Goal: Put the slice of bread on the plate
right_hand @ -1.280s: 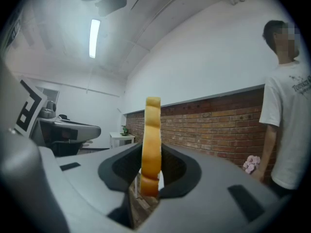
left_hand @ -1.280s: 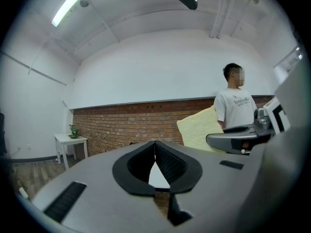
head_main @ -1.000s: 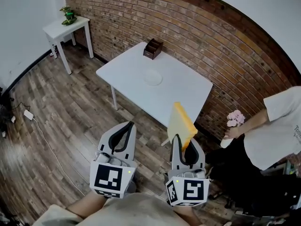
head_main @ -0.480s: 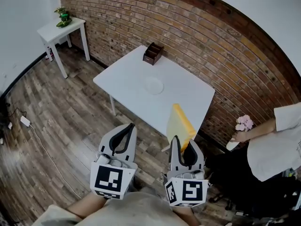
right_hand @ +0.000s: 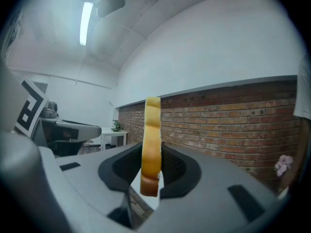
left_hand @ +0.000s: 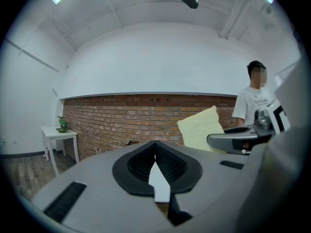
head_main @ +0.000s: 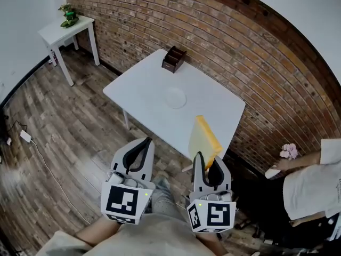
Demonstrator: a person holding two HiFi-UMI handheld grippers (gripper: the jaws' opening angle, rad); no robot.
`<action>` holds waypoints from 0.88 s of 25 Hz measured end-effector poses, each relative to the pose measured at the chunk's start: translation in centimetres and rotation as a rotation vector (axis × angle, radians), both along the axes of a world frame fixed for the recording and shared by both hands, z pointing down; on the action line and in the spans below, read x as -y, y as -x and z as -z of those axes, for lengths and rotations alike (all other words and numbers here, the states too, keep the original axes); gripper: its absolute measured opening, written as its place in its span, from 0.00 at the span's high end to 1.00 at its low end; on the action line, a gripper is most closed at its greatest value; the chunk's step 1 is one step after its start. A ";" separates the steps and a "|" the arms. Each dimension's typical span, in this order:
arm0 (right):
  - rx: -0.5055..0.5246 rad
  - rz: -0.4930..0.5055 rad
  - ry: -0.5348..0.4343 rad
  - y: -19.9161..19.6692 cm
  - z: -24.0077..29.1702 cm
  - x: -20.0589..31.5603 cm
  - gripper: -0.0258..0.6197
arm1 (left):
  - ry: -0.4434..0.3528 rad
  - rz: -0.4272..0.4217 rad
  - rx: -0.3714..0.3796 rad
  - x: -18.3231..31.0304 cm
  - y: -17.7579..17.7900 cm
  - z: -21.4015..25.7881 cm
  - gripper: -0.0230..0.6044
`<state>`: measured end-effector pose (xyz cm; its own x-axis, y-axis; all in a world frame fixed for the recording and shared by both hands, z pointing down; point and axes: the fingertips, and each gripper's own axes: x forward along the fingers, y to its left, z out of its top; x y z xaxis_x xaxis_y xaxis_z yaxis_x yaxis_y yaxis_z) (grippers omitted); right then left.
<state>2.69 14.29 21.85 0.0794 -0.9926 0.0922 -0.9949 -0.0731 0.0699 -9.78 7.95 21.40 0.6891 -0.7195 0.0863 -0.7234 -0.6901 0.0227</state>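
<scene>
Right gripper (head_main: 208,161) is found clamped on the bread (head_main: 204,137). The slice is held upright and is seen edge-on between the pads in the right gripper view. Left gripper (head_main: 145,141) is noted with its jaws closed together and nothing held between them. The plate (head_main: 175,97) is located near the middle of the white table (head_main: 133,84) and is bare, well apart from the bread. A brown box (head_main: 173,57) is observed at the table's far edge, against the brick wall.
</scene>
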 end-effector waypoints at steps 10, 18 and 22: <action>-0.008 0.067 0.031 -1.3 -1.7 7.9 0.81 | 0.019 0.027 0.016 6.8 -1.8 -1.8 0.95; -0.004 0.101 0.070 -3.8 -3.4 14.1 0.81 | 0.026 0.038 0.035 12.6 -4.8 -3.0 0.95; -0.001 0.110 0.099 -5.2 -4.2 16.7 0.81 | 0.037 0.041 0.044 15.3 -6.3 -3.6 0.95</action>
<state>7.86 -2.40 26.05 -0.0287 -0.9814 0.1901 -0.9964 0.0432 0.0726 -3.52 -7.38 24.98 0.6544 -0.7424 0.1435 -0.7515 -0.6595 0.0152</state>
